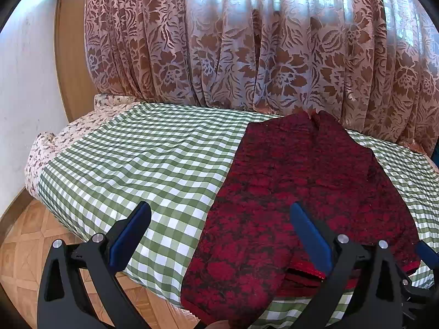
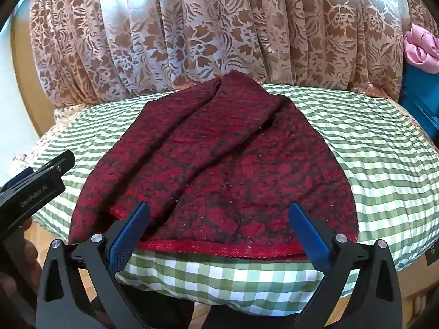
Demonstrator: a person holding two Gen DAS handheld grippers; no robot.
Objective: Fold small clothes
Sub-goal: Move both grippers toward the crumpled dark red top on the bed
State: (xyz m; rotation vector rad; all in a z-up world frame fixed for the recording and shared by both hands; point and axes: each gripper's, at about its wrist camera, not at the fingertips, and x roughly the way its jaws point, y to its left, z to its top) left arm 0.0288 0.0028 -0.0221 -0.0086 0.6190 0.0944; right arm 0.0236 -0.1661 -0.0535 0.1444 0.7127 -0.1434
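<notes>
A dark red patterned garment [image 1: 296,181] lies spread on the green checked bed cover [image 1: 142,159], reaching from the near edge back to the curtain. In the right wrist view the garment [image 2: 219,164] shows its red trimmed hem [image 2: 219,248] at the near edge, with folds running to the far end. My left gripper [image 1: 219,213] is open and empty, hovering over the garment's left edge. My right gripper [image 2: 219,213] is open and empty, just above the hem. The left gripper's body [image 2: 35,181] shows at the left in the right wrist view.
A brown floral curtain [image 1: 247,44] hangs behind the bed. The bed cover [image 2: 384,148] shows on both sides of the garment. A floral sheet [image 1: 55,142] shows at the bed's left end. Parquet floor [image 1: 27,235] lies below left. Pink cloth [image 2: 419,46] over something blue sits far right.
</notes>
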